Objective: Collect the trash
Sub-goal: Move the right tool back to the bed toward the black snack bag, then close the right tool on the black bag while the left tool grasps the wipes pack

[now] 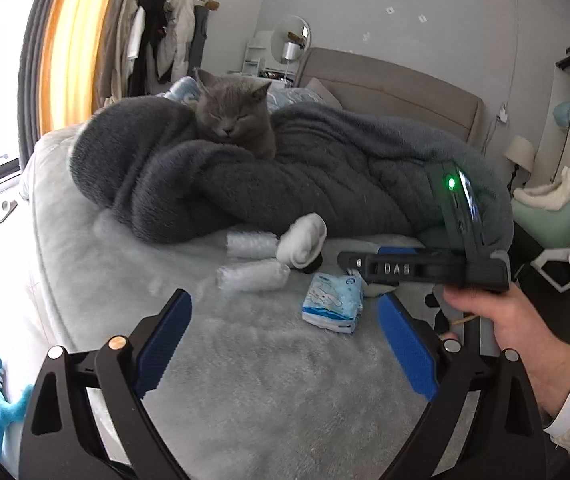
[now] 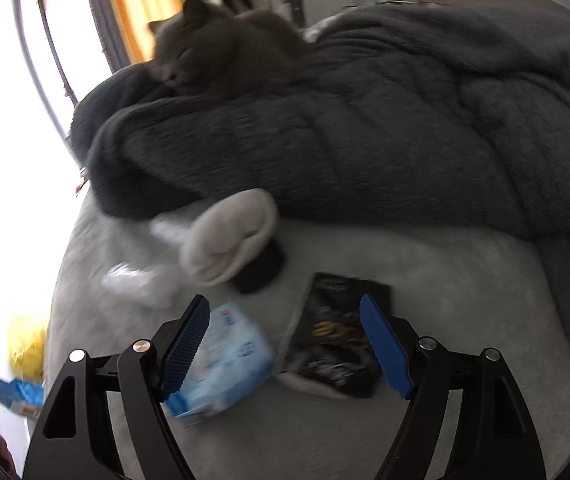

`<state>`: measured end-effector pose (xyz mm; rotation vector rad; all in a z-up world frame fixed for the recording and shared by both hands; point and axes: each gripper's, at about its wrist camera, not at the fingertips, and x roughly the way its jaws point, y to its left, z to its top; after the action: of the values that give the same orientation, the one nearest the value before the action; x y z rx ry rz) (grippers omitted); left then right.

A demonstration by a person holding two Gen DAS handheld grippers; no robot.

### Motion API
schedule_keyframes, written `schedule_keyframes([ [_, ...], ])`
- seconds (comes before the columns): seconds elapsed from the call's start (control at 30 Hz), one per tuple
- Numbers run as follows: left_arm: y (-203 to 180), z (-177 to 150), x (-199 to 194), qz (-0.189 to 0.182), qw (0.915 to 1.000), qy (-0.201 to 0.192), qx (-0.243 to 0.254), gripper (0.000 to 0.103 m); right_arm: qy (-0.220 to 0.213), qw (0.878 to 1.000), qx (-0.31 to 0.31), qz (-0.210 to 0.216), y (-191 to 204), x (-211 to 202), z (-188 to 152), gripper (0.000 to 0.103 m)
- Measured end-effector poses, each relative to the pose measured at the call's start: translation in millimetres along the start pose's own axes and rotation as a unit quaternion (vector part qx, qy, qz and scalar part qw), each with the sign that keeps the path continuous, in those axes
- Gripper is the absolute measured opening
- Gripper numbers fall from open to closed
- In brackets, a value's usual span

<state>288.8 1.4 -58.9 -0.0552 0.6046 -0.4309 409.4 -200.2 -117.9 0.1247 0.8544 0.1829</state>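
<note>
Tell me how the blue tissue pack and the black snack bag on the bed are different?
The tissue pack is pale blue and white, while the snack bag is black with bright print. The tissue pack looks plump and blocky; the snack bag lies flat and crinkled. The tissue pack sits by the right gripper's left finger, the snack bag by its right finger. Both lie on the grey bed cover, untouched.

You see a black snack wrapper (image 2: pixel 341 340) lying flat on the bed, a blue-white tissue pack (image 2: pixel 225 360) just beside it at nine o'clock.
</note>
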Motion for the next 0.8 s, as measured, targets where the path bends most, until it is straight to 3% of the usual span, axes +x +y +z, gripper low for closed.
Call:
schedule_keyframes([
  [0.23, -10.2, -5.0, 26.0, -0.010, 0.9996, 0.023, 0.014, 0.096, 0.009, 1.000, 0.012, -0.026, -12.7, 10.6, 2.1, 0.079],
  [0.57, -28.1, -12.1, 61.1, -0.041, 0.9967, 0.057, 0.041, 0.096, 0.044, 0.996, 0.071, 0.012, -38.9, 35.3, -5.9, 0.079],
  [0.8, -42.1, -17.0, 79.6, -0.041, 0.9947, 0.074, 0.059, 0.096, 0.041, 0.998, 0.037, 0.016, -34.2, 36.7, -6.0, 0.066],
])
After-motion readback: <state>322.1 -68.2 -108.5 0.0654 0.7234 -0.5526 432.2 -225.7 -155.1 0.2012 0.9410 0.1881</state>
